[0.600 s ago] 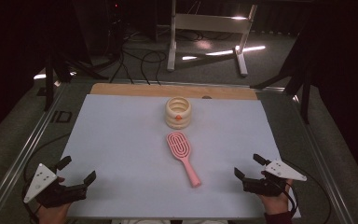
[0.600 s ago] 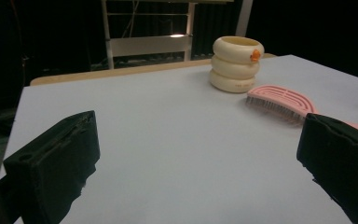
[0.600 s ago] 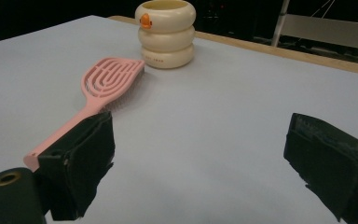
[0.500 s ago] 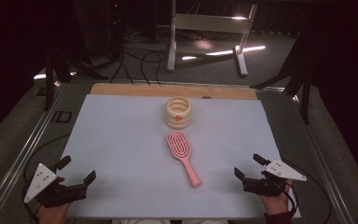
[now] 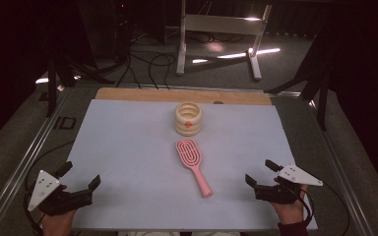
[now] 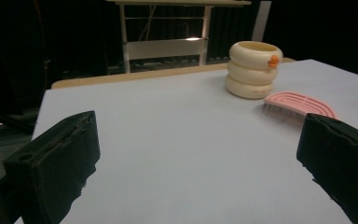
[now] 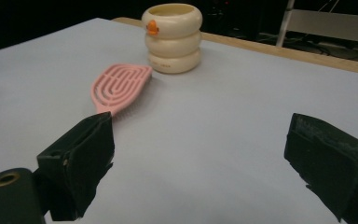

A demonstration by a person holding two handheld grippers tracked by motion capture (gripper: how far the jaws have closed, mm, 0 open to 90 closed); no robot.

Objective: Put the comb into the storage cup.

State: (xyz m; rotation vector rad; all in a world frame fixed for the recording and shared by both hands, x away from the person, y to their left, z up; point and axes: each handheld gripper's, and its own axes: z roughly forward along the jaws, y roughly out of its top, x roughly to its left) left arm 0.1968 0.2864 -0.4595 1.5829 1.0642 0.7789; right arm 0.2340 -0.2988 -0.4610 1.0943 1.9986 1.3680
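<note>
Both tools, left (image 5: 81, 179) and right (image 5: 261, 172), rest spread and empty at the pale surface's (image 5: 128, 142) near corners. The pink hairbrush (image 5: 193, 164) lies mid-surface, just before the cream ringed cup (image 5: 188, 118); its slim handle, angled toward the right tool, likely offers the surest pinch.

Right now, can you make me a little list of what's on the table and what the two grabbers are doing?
surface: pale blue mat on the table
hairbrush: pink hairbrush, lying flat mid-mat, bristles down, handle toward the person's right
holder: cream ringed cup with an orange spot, upright, just behind the brush head
left gripper: open, holding nothing, near corner
right gripper: open, holding nothing, near corner
</note>
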